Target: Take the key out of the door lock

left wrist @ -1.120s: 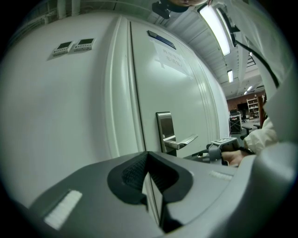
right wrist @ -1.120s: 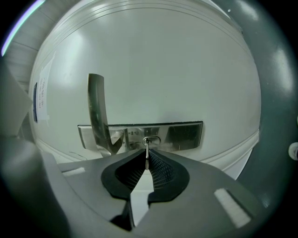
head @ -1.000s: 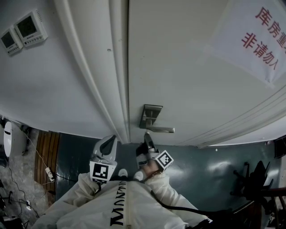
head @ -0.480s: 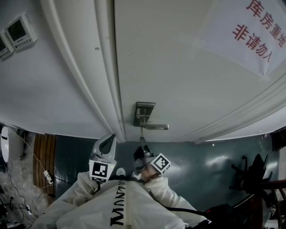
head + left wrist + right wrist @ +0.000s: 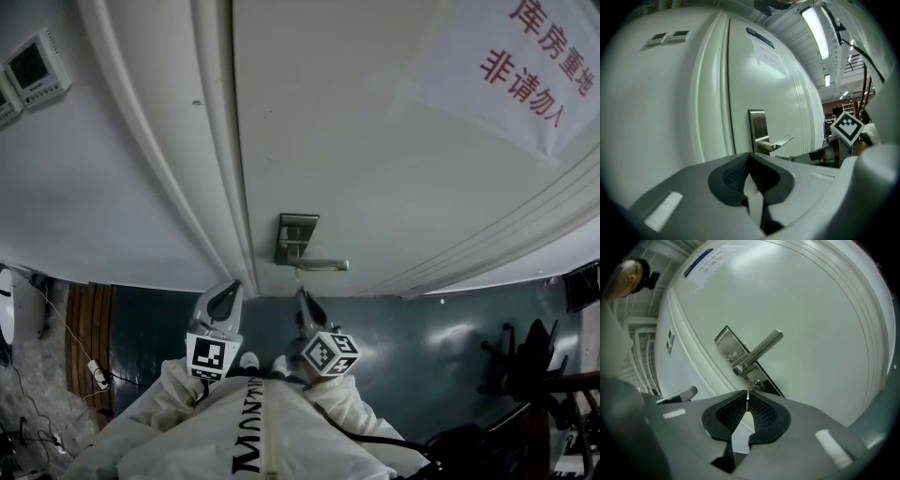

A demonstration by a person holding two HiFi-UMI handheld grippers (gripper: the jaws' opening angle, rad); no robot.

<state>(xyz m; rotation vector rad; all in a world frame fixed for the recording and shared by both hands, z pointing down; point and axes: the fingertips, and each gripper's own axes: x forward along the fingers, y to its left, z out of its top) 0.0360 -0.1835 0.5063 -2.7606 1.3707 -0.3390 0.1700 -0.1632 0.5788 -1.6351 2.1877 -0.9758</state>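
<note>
A white door [image 5: 375, 141] carries a steel lock plate [image 5: 294, 240] with a lever handle [image 5: 319, 264]. In the right gripper view the keyhole [image 5: 758, 382] sits just below the lever handle [image 5: 757, 352]. My right gripper [image 5: 747, 401] is shut on a thin metal key [image 5: 747, 397], whose blade stands edge-on a short way clear of the keyhole. Seen from the head, the right gripper [image 5: 303, 301] hangs just below the handle. Left of it, my left gripper [image 5: 225, 302] is shut with nothing in it and points at the door frame; its own view shows the lock plate [image 5: 758, 127] ahead.
Two wall control panels [image 5: 36, 67] hang left of the door frame [image 5: 202, 141]. A paper sign with red characters [image 5: 525, 66] is stuck on the door at upper right. Cables [image 5: 89, 361] lie on the floor at left, dark chairs [image 5: 548, 375] stand at right.
My right gripper has drawn back from the lock toward my body and turned, with the key in it. The head view has shifted a little. The left gripper has stayed put.
</note>
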